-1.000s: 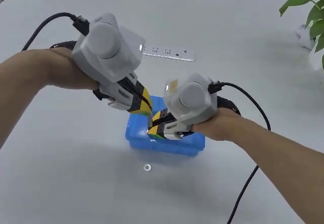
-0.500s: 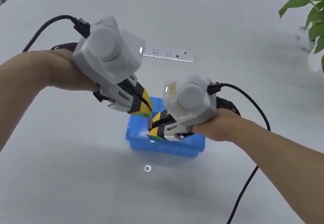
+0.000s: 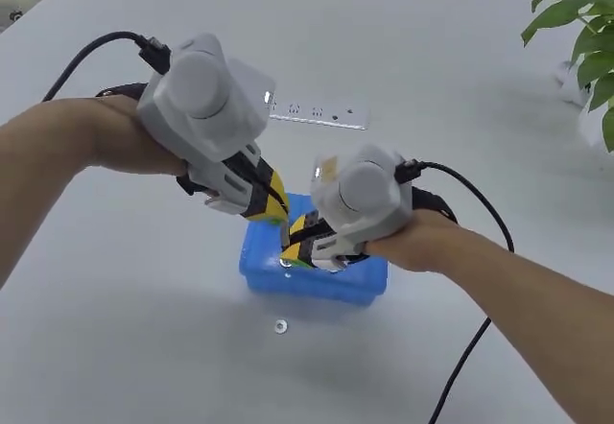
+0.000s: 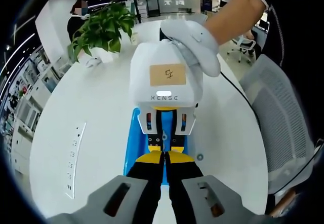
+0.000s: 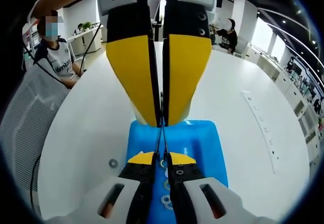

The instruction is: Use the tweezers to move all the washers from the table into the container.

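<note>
The blue container (image 3: 331,282) sits mid-table with a few washers (image 5: 166,184) inside. One washer (image 3: 280,326) lies on the table just in front of it and is also seen beside the container (image 5: 113,163) (image 4: 200,157). My left gripper (image 3: 273,208) and right gripper (image 3: 294,248) meet tip to tip above the container. The thin metal tweezers (image 5: 161,133) run from between the left jaws into the right jaws. Both grippers are shut on them. A small ring (image 5: 162,163) shows at the tweezers' end, over the container.
A white power strip (image 3: 317,112) lies behind the container. A potted plant (image 3: 576,31) stands at the far right edge. Black cables trail from both grippers. People sit at desks beyond the table in the right gripper view.
The head camera has shifted slightly. Both grippers keep the same tip-to-tip stance over the container, and the loose washer lies where it was.
</note>
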Demonstrator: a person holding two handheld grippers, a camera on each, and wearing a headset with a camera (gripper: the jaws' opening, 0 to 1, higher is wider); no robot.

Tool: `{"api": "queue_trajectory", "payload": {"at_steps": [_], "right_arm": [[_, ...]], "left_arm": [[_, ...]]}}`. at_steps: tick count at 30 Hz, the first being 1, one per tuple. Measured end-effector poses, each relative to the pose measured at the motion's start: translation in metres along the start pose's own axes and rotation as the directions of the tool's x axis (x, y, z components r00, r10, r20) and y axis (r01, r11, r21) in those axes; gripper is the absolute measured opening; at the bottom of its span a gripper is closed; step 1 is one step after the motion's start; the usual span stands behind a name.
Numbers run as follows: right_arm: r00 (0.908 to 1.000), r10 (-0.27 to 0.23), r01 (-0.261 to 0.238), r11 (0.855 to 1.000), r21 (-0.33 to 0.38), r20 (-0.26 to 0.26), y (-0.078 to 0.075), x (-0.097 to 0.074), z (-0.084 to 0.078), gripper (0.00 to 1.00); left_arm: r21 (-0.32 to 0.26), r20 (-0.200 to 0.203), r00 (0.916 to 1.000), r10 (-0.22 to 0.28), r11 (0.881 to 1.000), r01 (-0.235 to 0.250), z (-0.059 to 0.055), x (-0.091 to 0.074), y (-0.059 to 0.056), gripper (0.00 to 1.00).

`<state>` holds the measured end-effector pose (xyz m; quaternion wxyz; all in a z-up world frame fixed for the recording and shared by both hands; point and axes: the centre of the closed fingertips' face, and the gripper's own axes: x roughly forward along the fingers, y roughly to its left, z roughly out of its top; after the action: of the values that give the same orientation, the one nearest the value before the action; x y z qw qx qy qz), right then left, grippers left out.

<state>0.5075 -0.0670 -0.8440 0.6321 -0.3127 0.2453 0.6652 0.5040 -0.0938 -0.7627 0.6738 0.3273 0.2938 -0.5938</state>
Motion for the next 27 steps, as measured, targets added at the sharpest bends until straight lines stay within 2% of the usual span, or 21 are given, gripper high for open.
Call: {"api": "queue_trajectory", "payload": {"at_steps": [9, 18, 27], "right_arm": [[0.9997, -0.021, 0.022, 1.000, -0.013, 0.015, 0.004, -0.014, 0.011, 0.11], [0.9986, -0.039, 0.040, 0.999, -0.014, 0.036, 0.016, -0.028, 0.024, 0.11], [0.9985, -0.046, 0.046, 0.999, -0.022, 0.031, 0.031, -0.035, 0.024, 0.11]], "left_arm": [[0.010, 0.003, 0.9999, 0.010, 1.000, -0.010, 0.012, -0.012, -0.006, 0.05], [0.017, 0.024, 0.9997, 0.009, 1.000, -0.010, 0.028, -0.025, -0.018, 0.05], [0.027, 0.011, 0.9999, 0.001, 1.000, -0.001, 0.031, -0.027, -0.035, 0.05]]}}
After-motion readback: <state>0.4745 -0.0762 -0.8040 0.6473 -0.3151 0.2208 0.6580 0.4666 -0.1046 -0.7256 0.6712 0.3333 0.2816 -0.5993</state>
